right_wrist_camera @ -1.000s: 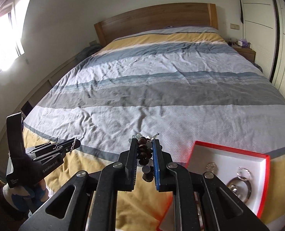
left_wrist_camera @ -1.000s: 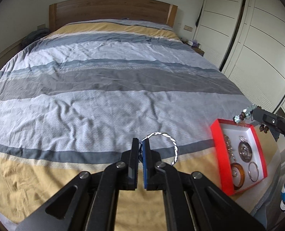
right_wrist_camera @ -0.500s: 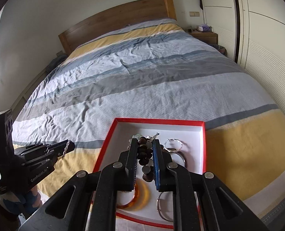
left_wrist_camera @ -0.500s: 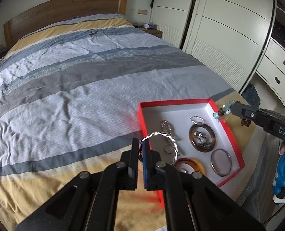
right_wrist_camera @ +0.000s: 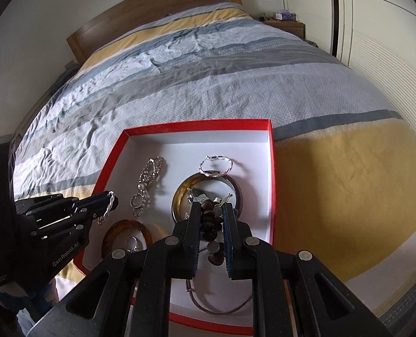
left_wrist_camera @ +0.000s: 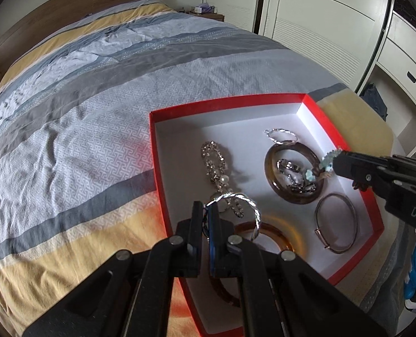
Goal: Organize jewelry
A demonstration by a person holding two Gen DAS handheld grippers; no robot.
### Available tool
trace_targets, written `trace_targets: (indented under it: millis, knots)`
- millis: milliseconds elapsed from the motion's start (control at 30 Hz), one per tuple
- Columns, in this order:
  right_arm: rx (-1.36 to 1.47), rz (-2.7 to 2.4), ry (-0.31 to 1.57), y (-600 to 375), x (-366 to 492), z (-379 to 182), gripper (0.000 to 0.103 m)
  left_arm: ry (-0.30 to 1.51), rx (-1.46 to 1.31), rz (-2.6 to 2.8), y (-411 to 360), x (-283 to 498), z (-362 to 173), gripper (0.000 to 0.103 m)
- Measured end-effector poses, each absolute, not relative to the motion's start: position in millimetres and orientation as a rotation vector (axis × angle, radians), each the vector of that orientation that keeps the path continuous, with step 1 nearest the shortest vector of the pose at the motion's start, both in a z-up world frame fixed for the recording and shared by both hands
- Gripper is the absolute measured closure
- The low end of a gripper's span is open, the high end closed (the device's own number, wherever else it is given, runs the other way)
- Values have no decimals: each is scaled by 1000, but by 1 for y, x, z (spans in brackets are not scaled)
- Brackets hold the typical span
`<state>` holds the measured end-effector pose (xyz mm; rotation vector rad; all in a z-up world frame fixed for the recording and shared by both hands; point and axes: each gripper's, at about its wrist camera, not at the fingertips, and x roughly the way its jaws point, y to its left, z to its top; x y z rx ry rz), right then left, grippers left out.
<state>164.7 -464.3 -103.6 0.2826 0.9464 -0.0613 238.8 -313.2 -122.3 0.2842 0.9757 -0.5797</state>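
Your left gripper (left_wrist_camera: 206, 210) pinches a twisted silver bangle (left_wrist_camera: 243, 202) at its tips, the loop hanging over the red box (left_wrist_camera: 154, 151) on the bed (left_wrist_camera: 95, 98). Your right gripper (right_wrist_camera: 211, 210) clamps a dark bead bracelet (right_wrist_camera: 210, 224) between its fingers, above the box's brown bangle (right_wrist_camera: 180, 193).

Red box (left_wrist_camera: 345, 137), white inside; striped grey, blue, seemingly yellow bedspread (left_wrist_camera: 95, 106).

Black hand-held gripper (left_wrist_camera: 205, 226), silver screws, blue pad

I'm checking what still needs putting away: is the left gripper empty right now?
No: the left gripper is shut on a twisted silver bangle, held above the red box.
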Motion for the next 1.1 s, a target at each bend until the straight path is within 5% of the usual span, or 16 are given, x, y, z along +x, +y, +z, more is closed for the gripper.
trace_targets:
  millis: [400, 500, 667, 900, 1100]
  knots:
    - [272, -82, 1004, -463, 154, -121, 87, 999, 287, -565, -318, 241, -132, 98]
    - [269, -90, 1008, -461, 149, -120, 74, 1003, 264, -579, -315, 239, -129, 95]
    - [265, -99, 986, -459, 137, -108, 67, 979, 249, -601, -311, 228, -115, 78]
    - [256, -96, 942, -442, 117, -81, 61, 934, 217, -563, -288, 206, -84, 73]
    - [232, -67, 913, -412, 96, -56, 58, 860, 188, -460, -244, 176, -51, 57]
